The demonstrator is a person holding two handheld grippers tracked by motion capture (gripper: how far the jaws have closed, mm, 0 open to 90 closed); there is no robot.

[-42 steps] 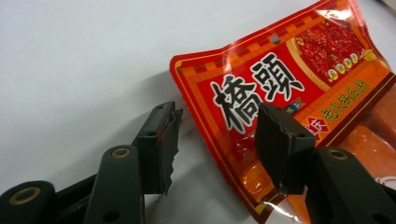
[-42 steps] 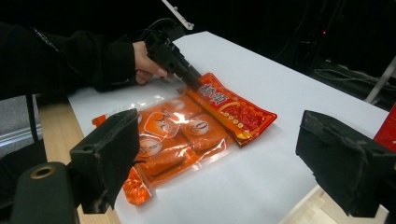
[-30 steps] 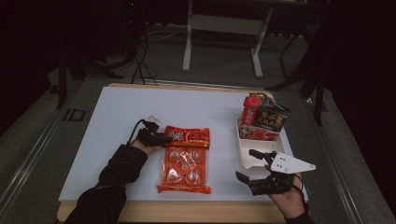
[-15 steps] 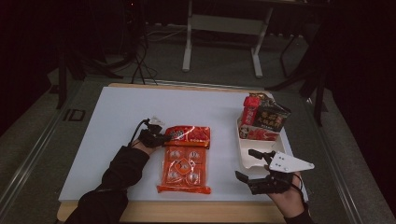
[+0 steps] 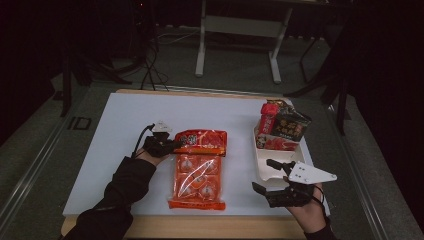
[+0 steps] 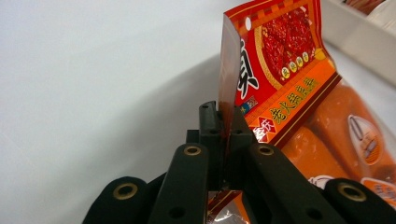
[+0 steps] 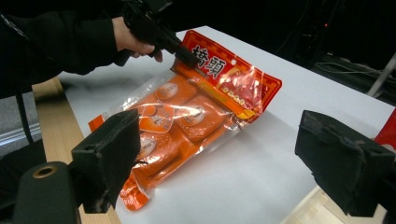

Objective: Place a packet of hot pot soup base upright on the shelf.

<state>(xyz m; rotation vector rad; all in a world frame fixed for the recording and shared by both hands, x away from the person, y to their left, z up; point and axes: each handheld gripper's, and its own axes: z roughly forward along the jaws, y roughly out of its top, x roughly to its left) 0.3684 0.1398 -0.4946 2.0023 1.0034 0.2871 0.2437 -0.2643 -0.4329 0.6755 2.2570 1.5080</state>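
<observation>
Since the earlier frame, the left hand-held gripper (image 5: 172,144) has closed on the snack bag's (image 5: 198,170) top corner, lifting it. Raise slowly, keeping the thin edge pinched. Right hand-held gripper (image 5: 270,175) waits wide open beside the tray (image 5: 264,167).

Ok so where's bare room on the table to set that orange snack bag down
Bare table along the far edge and left of the left hand-held gripper; also between the orange snack bag and the white tray. The right side is crowded with tray and packets.
</observation>
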